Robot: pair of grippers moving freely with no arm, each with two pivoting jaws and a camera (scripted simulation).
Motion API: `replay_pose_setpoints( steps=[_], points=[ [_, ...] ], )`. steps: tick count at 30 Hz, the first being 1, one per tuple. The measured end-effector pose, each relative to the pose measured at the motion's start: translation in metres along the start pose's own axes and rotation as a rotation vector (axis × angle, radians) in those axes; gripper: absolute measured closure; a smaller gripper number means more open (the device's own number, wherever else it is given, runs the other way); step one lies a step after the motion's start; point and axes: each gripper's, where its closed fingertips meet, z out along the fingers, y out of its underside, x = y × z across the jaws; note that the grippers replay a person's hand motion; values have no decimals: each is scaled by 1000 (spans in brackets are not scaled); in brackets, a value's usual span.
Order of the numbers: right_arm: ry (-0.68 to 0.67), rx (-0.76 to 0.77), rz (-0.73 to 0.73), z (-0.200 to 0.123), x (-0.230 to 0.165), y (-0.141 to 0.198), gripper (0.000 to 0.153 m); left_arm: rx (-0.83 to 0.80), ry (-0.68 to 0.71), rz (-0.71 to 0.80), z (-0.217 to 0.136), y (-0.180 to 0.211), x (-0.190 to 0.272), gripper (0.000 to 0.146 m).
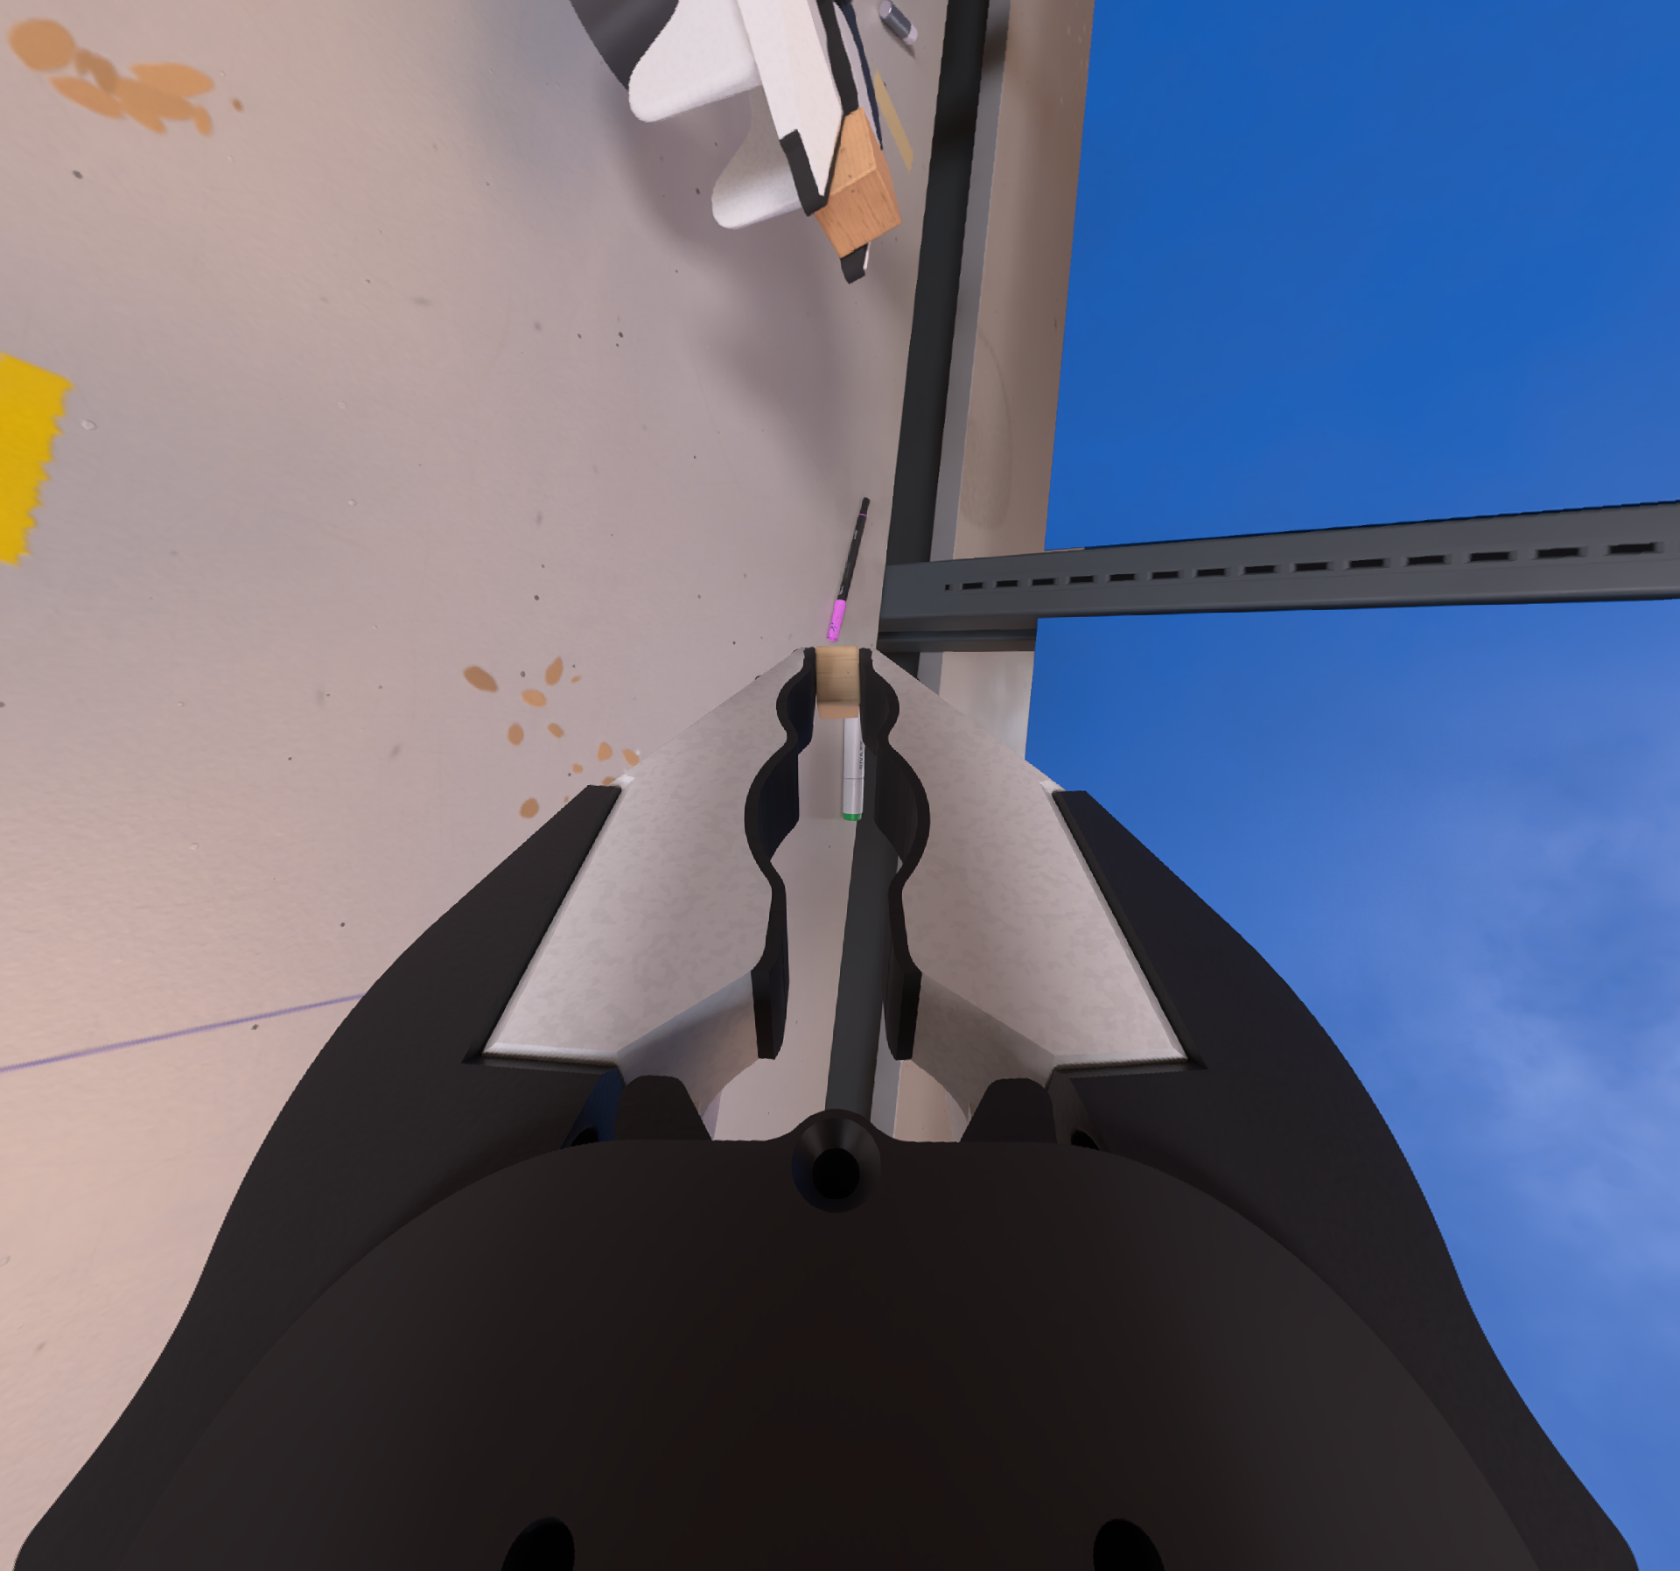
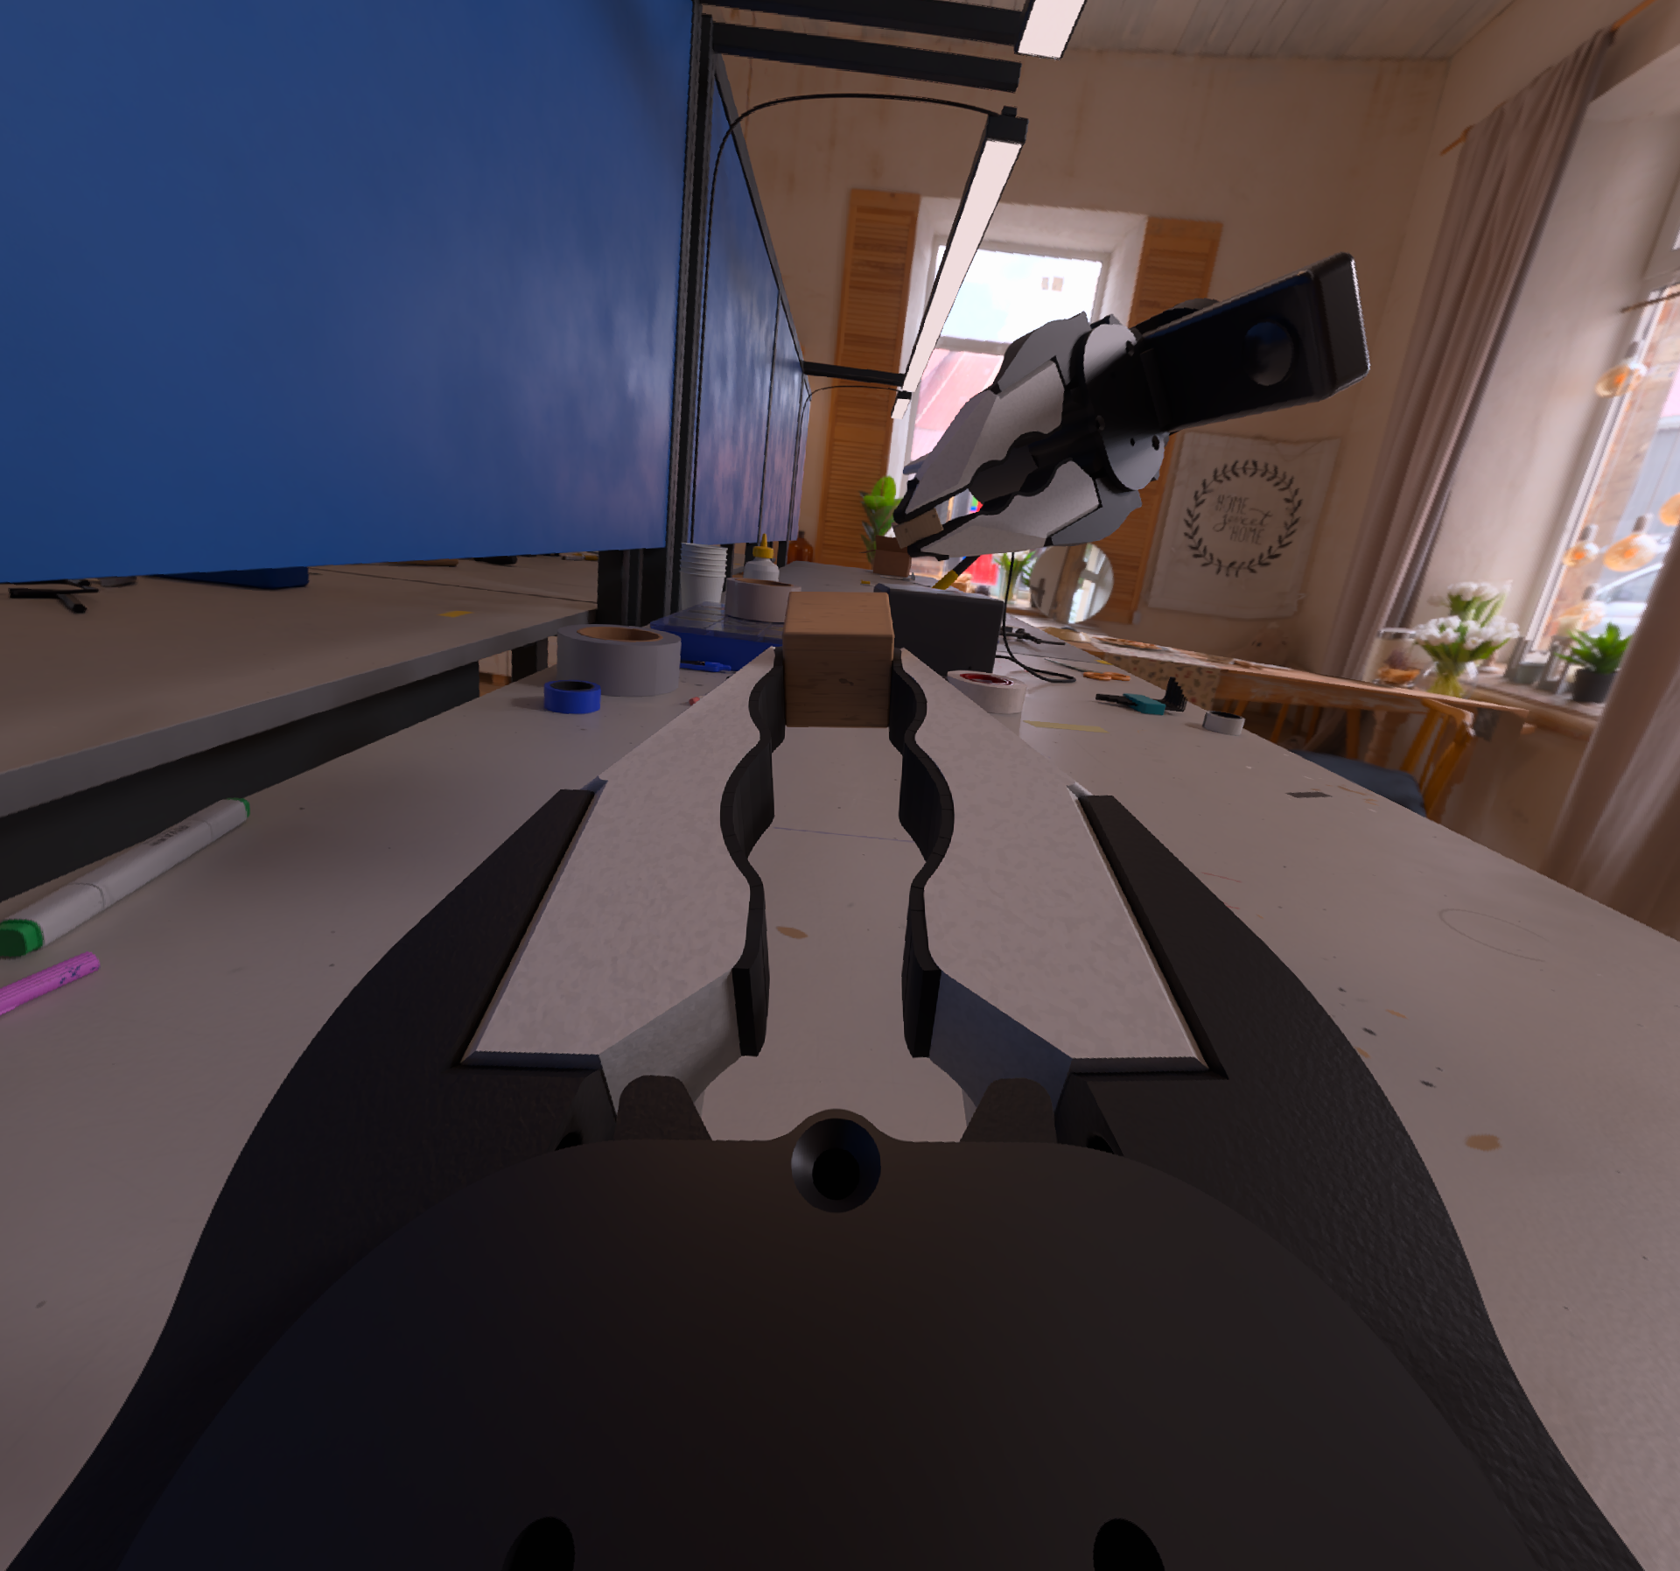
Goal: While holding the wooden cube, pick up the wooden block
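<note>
Wooden block (image 2: 836,660) between right hand-held gripper (image 2: 835,673) fingertips

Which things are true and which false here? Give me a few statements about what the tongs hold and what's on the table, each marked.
1. The left tongs are shut on the small wooden cube. True.
2. The right tongs are empty. False: they grip the wooden block between their tips.
3. The green-capped marker stands upright. False: it lies flat on the table.
4. A grey tape roll sits beside a smaller blue tape roll. True.
</note>
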Motion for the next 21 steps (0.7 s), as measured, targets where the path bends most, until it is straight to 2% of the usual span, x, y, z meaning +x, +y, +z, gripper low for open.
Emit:
replay_pose_setpoints(
  steps=[4,14,21],
  points=[
    [2,-14,-4,-1,1,1,131,-23,-32,-1,-2,-2,-4,138],
    [48,-52,29,-1,8,9,131,-28,-252,11,-3,0,-16,138],
    [20,-57,-18,0,3,9,131,-120,-289,5,3,7,-13,138]
  ],
)
